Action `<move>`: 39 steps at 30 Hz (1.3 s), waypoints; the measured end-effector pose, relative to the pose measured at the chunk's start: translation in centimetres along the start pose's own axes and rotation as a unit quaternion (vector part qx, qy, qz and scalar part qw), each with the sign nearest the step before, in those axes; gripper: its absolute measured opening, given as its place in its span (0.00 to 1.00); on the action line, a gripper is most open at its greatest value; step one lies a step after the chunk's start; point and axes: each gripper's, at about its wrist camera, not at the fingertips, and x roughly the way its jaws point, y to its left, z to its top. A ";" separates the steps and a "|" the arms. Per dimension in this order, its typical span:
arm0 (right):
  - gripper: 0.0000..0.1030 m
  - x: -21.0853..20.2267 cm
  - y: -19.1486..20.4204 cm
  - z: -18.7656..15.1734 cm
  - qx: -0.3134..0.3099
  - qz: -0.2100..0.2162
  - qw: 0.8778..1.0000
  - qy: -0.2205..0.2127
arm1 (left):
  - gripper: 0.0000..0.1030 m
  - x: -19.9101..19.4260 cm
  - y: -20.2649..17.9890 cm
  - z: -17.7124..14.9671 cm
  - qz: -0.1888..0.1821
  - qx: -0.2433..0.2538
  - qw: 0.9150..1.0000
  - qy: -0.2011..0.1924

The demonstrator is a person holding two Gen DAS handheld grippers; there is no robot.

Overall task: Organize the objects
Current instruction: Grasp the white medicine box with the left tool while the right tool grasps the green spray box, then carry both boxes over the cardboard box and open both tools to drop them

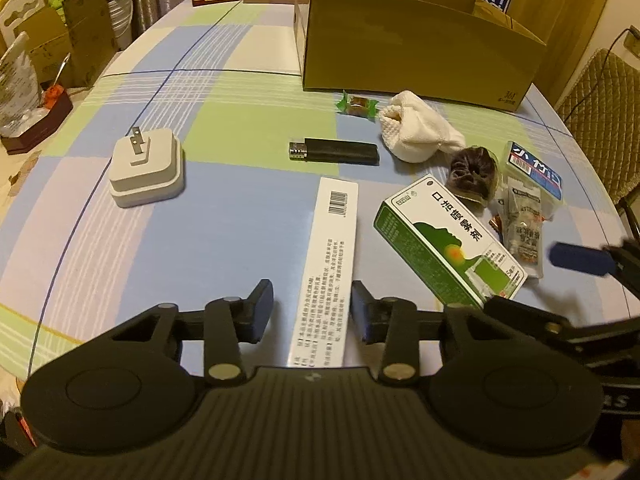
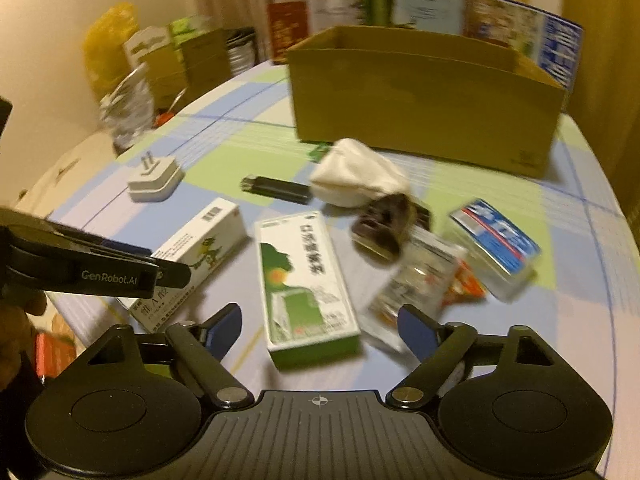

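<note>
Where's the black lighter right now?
In the left wrist view the black lighter lies mid-table, between the white plug adapter and the white cloth, in front of the cardboard box.

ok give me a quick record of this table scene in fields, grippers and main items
left gripper: open, over the long white box
right gripper: open, above the green and white box
cardboard box: far side of table, open top
white plug adapter: lying prongs up, apart from the rest
black lighter: flat, beside the white cloth
wrapped candy: just in front of the cardboard box
held items: none
</note>
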 end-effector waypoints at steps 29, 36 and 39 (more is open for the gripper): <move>0.51 3.4 0.5 2.0 -0.007 -0.008 1.000 0.029 | 0.20 1.8 -0.4 1.7 -0.019 0.101 0.995 0.013; 0.51 0.2 -0.5 4.7 0.021 -0.013 1.000 -0.005 | 0.20 -0.7 -0.7 4.1 -0.022 0.099 0.995 -0.012; 0.51 -1.5 -1.8 7.3 0.030 -0.020 0.999 -0.024 | 0.20 -1.9 -1.1 6.8 -0.034 0.098 0.994 -0.027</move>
